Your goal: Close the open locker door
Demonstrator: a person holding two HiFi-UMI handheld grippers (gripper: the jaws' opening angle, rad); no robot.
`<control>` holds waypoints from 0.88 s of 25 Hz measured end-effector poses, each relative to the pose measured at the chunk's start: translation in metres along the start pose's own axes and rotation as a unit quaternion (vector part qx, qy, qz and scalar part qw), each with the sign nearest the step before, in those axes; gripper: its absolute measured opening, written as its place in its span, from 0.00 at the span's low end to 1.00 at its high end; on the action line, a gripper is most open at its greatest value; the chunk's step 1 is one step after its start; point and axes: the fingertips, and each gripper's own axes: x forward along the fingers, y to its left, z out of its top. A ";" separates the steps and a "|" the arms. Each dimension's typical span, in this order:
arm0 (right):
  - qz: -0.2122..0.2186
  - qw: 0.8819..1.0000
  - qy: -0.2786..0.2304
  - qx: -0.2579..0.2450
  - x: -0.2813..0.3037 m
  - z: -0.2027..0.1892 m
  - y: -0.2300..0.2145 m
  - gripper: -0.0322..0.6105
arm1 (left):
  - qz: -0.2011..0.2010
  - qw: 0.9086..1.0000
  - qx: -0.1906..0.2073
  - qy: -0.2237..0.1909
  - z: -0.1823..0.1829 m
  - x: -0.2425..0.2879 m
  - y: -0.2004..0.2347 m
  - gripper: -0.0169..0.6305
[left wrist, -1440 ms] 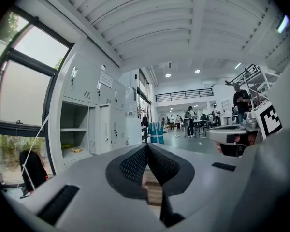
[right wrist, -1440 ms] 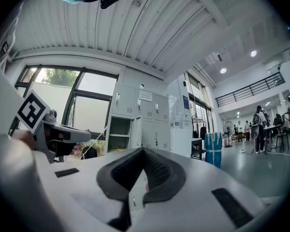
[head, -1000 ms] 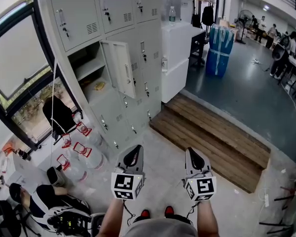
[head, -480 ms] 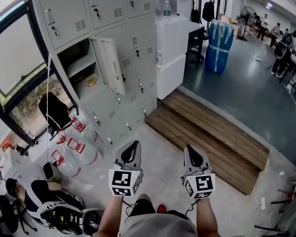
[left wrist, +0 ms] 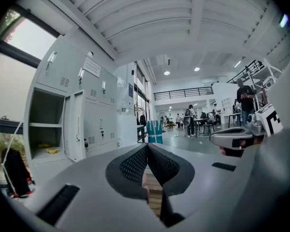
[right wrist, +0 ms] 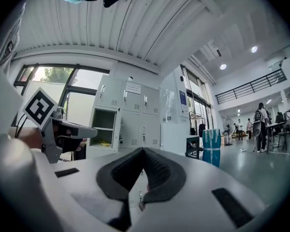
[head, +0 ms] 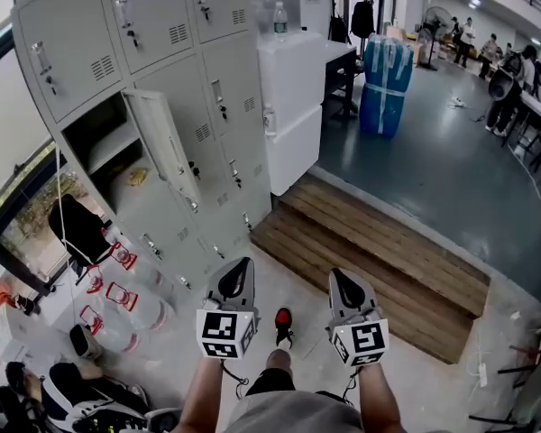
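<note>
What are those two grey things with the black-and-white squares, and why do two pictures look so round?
They are grippers, hand tools with two jaws. A person holds one in each hand: the left gripper and the right gripper. The squares are markers on them. The picture looking down comes from a camera on the person's head. The round pictures come from little cameras riding on each gripper, looking along its jaws. Both grippers are shut and hold nothing. Ahead stand grey lockers. One door is open, with something yellow inside.
</note>
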 end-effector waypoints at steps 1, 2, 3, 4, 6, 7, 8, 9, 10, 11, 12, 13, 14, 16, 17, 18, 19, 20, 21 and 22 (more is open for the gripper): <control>-0.001 1.000 0.000 -0.003 0.016 -0.001 -0.008 0.08 | -0.001 1.000 0.000 -0.001 0.000 0.019 0.007 0.06; -0.002 1.000 0.000 -0.007 0.034 -0.002 -0.017 0.08 | -0.002 1.000 -0.001 -0.002 0.001 0.039 0.014 0.06; -0.004 1.000 -0.002 -0.010 0.054 -0.001 -0.026 0.08 | -0.003 1.000 -0.002 -0.004 0.004 0.061 0.023 0.06; -0.005 1.000 -0.003 -0.012 0.075 0.000 -0.036 0.08 | -0.005 1.000 -0.002 -0.006 0.009 0.083 0.032 0.06; -0.007 1.000 -0.005 -0.011 0.116 0.006 -0.055 0.08 | -0.008 1.000 -0.005 -0.007 0.019 0.126 0.049 0.06; -0.006 1.000 -0.007 -0.011 0.136 0.011 -0.063 0.08 | -0.009 1.000 -0.007 -0.008 0.025 0.146 0.057 0.06; -0.005 1.000 -0.009 -0.011 0.156 0.015 -0.071 0.08 | -0.009 1.000 -0.006 -0.009 0.031 0.166 0.067 0.06; -0.004 1.000 -0.011 -0.012 0.175 0.020 -0.078 0.08 | -0.008 1.000 -0.004 -0.010 0.037 0.185 0.076 0.06; -0.004 1.000 -0.011 -0.013 0.194 0.022 -0.086 0.08 | -0.007 1.000 -0.002 -0.009 0.041 0.204 0.085 0.06; -0.004 1.000 -0.010 -0.013 0.212 0.024 -0.094 0.08 | -0.005 1.000 0.000 -0.008 0.044 0.222 0.093 0.06; -0.003 1.000 -0.010 -0.012 0.231 0.025 -0.101 0.08 | -0.004 1.000 0.000 -0.006 0.045 0.239 0.101 0.06; 0.000 1.000 -0.009 -0.012 0.249 0.025 -0.106 0.08 | -0.003 1.000 0.000 -0.003 0.046 0.254 0.108 0.06; 0.005 1.000 -0.009 -0.011 0.266 0.025 -0.111 0.08 | -0.002 1.000 0.000 0.000 0.046 0.268 0.115 0.06; 0.015 1.000 -0.008 -0.009 0.297 0.025 -0.116 0.08 | 0.002 1.000 -0.003 0.006 0.045 0.291 0.129 0.06; 0.020 1.000 -0.007 -0.006 0.312 0.024 -0.117 0.08 | 0.005 1.000 -0.004 0.009 0.044 0.301 0.136 0.06; 0.026 1.000 -0.008 -0.004 0.325 0.024 -0.118 0.08 | 0.008 1.000 -0.004 0.011 0.043 0.309 0.143 0.06; 0.032 0.999 -0.008 -0.002 0.337 0.023 -0.117 0.08 | 0.012 1.000 -0.005 0.013 0.042 0.316 0.150 0.06; 0.039 0.999 -0.008 -0.001 0.349 0.021 -0.116 0.08 | 0.016 1.000 -0.006 0.014 0.040 0.322 0.156 0.06; 0.046 0.999 -0.008 0.000 0.359 0.020 -0.114 0.08 | 0.021 1.000 -0.007 0.016 0.039 0.326 0.162 0.06; 0.054 0.999 -0.009 0.000 0.369 0.019 -0.112 0.08 | 0.027 0.999 -0.008 0.017 0.037 0.329 0.167 0.06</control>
